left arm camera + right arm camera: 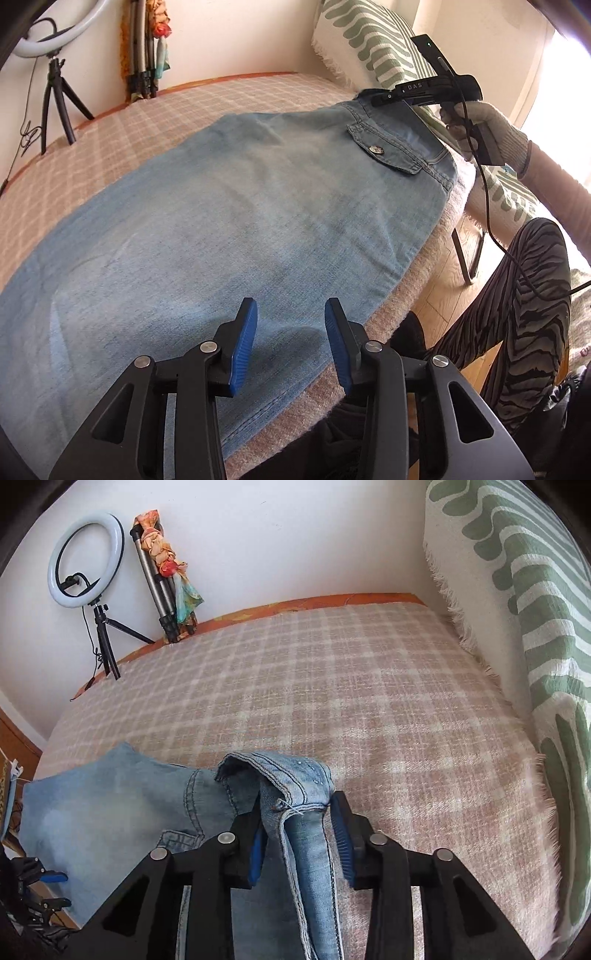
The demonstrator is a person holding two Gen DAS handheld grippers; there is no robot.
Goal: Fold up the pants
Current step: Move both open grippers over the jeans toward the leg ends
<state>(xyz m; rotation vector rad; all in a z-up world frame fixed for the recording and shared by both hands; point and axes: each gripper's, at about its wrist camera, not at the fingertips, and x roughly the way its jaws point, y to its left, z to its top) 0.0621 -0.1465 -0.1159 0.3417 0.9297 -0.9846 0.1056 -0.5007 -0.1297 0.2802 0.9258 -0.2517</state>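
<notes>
Denim, pale blue: the jeans (229, 206) lie flat on the bed's pink-and-cream checked blanket (332, 686), button pocket upward. Left gripper (291, 339) hovers over the hem end, jaws parted and empty. Right gripper (297, 834) straddles the bunched waistband (whether its jaws pinch it, I cannot tell).

Both our wrist views look steeply down, close over the bed (147, 122), facing the ring light (85, 559) by the far wall; they share the pants (221, 221).
</notes>
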